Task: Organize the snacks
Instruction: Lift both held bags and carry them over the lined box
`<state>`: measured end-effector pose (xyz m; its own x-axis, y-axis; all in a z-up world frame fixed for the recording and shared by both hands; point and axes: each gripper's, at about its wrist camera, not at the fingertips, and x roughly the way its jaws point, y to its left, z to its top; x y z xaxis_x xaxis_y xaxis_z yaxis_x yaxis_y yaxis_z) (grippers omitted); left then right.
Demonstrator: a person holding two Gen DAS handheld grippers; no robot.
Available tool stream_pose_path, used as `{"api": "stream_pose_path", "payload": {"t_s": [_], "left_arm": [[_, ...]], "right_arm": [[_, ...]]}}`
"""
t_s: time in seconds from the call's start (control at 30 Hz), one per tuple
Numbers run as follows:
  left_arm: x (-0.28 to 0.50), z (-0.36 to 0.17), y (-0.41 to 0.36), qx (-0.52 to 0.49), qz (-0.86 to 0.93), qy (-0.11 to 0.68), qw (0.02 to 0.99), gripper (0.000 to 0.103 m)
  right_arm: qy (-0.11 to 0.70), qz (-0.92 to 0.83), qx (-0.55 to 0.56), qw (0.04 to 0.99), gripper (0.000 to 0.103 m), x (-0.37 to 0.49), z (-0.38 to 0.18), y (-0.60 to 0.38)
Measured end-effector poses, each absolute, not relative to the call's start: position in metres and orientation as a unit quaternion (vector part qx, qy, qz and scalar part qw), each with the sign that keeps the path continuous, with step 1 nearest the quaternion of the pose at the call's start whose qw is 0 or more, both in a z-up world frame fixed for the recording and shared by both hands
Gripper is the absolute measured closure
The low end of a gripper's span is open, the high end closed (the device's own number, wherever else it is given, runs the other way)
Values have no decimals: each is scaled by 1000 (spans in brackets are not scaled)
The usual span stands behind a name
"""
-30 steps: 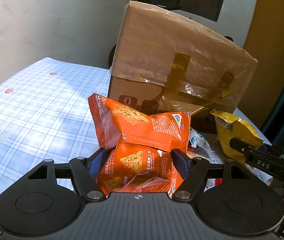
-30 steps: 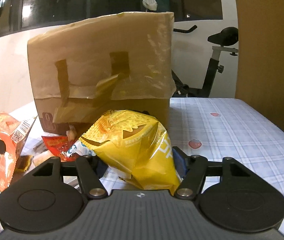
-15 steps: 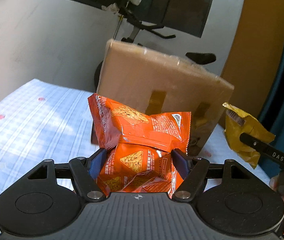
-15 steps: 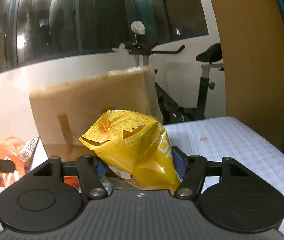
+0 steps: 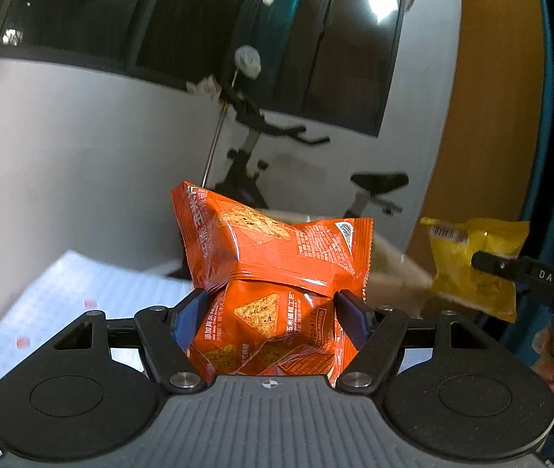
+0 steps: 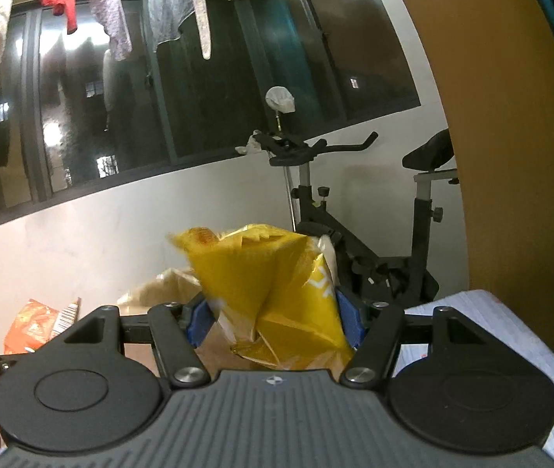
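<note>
Between the blue pads (image 5: 187, 318) of the left gripper (image 5: 271, 312) sits an orange snack bag (image 5: 273, 273), pinched at its lower half so that the upper half bulges above the jaws; triangular chips are printed on its front. Nearest the other camera, the right gripper (image 6: 273, 316) clamps a yellow snack bag (image 6: 277, 284) in the same way, crumpled between its blue pads (image 6: 349, 318) and standing up above them. Both bags hang in the air, clear of the blue-checked tablecloth (image 5: 82, 284) that shows below and to the left in the left wrist view and at the lower right (image 6: 483, 316) in the right wrist view. From the left camera the yellow bag (image 5: 460, 261) appears off to the right, gripped by a black finger, with a person's hand (image 5: 553, 355) below it. Just behind the bags the top of a brown cardboard box (image 6: 163, 284) is blurred. Farther back stands an exercise bike (image 6: 354, 234) against a white wall under dark windows, with laundry (image 6: 113, 11) hanging above.
</note>
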<state>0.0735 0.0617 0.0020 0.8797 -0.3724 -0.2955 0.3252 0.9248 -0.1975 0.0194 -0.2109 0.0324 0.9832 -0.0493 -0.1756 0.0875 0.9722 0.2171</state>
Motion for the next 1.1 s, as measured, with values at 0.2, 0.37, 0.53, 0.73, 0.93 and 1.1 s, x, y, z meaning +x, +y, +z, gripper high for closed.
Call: {"api": "stream_pose_path", "payload": {"t_s": [0.2, 0.37, 0.53, 0.73, 0.93, 1.1], "left_arm": [[81, 15, 60, -73, -181, 152, 969, 29], [87, 18, 56, -79, -183, 151, 968, 29], [99, 25, 52, -76, -189, 155, 967, 29], [134, 39, 40, -56, -188, 162, 967, 29], [169, 38, 28, -33, -185, 196, 962, 29], [186, 36, 16, -7, -175, 212, 961, 29]], "right_arm": [[72, -30, 117, 990, 38, 27, 57, -210], [63, -13, 115, 991, 38, 41, 67, -207], [63, 18, 149, 987, 38, 84, 69, -212], [102, 21, 211, 972, 38, 153, 55, -226], [142, -21, 238, 960, 33, 192, 30, -245], [163, -26, 246, 955, 27, 199, 21, -259]]}}
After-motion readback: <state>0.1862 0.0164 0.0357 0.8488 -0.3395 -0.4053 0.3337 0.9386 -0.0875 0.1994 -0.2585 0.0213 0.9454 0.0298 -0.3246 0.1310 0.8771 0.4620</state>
